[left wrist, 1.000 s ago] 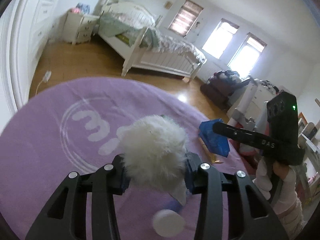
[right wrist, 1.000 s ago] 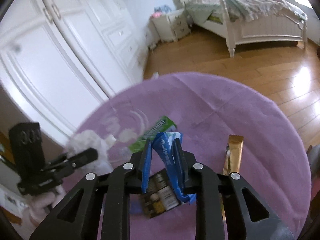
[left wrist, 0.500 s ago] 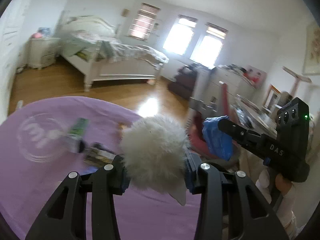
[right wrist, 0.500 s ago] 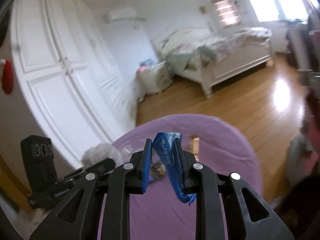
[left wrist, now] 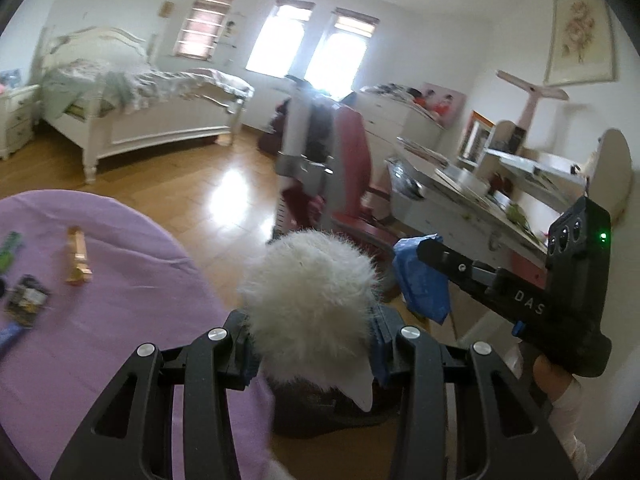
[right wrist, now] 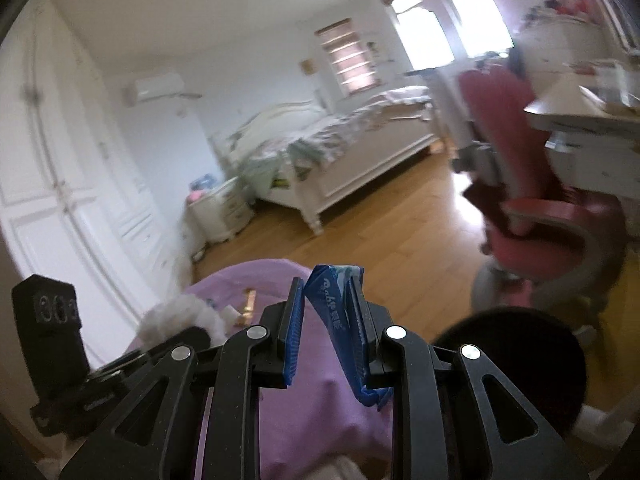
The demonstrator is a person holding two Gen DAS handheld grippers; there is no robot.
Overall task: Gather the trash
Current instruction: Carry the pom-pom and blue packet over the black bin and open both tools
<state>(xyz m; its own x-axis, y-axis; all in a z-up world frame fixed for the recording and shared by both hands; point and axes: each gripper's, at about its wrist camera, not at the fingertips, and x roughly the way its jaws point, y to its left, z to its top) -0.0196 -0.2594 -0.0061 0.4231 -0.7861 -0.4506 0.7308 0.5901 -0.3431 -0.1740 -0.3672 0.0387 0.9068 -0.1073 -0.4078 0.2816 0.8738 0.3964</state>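
My left gripper (left wrist: 314,344) is shut on a white fluffy ball (left wrist: 312,292), held over the edge of the purple rug (left wrist: 120,320). My right gripper (right wrist: 326,312) is shut on a crumpled blue wrapper (right wrist: 340,324); the left wrist view shows this wrapper (left wrist: 424,284) hanging to the right of the ball. A round black bin (right wrist: 508,368) sits on the floor at lower right, and its dark rim (left wrist: 320,408) lies just under the ball. On the rug lie a gold wrapper (left wrist: 76,254), a dark packet (left wrist: 26,298) and a green wrapper (left wrist: 10,248).
A red swivel chair (right wrist: 532,208) stands close behind the bin, with a cluttered white desk (left wrist: 460,188) to its right. A white bed (left wrist: 152,116) and a nightstand (right wrist: 218,212) are across the wood floor. White wardrobe doors (right wrist: 60,184) line the left wall.
Both views have swung right, away from the rug's middle toward the chair and desk. Each gripper kept its load, and the black bin has come into view.
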